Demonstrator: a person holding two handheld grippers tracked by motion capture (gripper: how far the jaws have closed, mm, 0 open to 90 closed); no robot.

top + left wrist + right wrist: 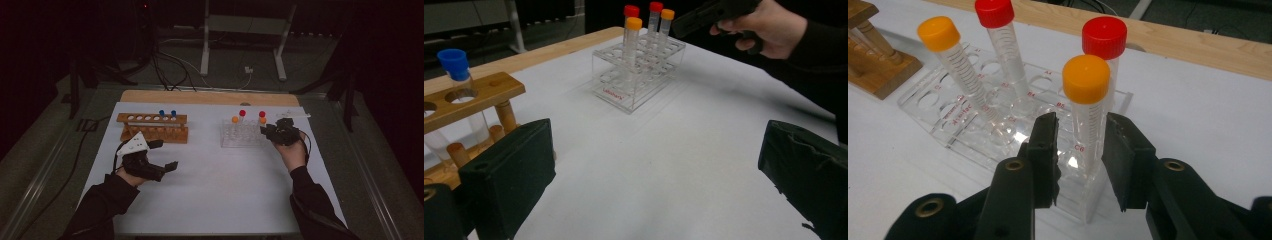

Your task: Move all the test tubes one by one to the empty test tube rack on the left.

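A clear plastic rack (pixel 943 125) holds several capped tubes. My right gripper (pixel 1080 137) reaches into its near corner, and its jaws stand on either side of an upright orange-capped tube (pixel 1086 82); a narrow gap shows between the left pad and the tube, so it is open. A red-capped tube (pixel 1104 37) stands just behind. In the high view the right gripper (pixel 268 131) is at the clear rack's (pixel 235 137) right end. My left gripper (pixel 165 154) rests low in front of the wooden rack (pixel 152 131), open wide with nothing between its jaws.
Two blue-capped tubes (pixel 167 114) stand in the wooden rack's right end. Another orange-capped tube (pixel 939 34) and a red-capped one (pixel 994 12) lean in the clear rack's far holes. A wooden strip (pixel 210 97) borders the white table's far edge.
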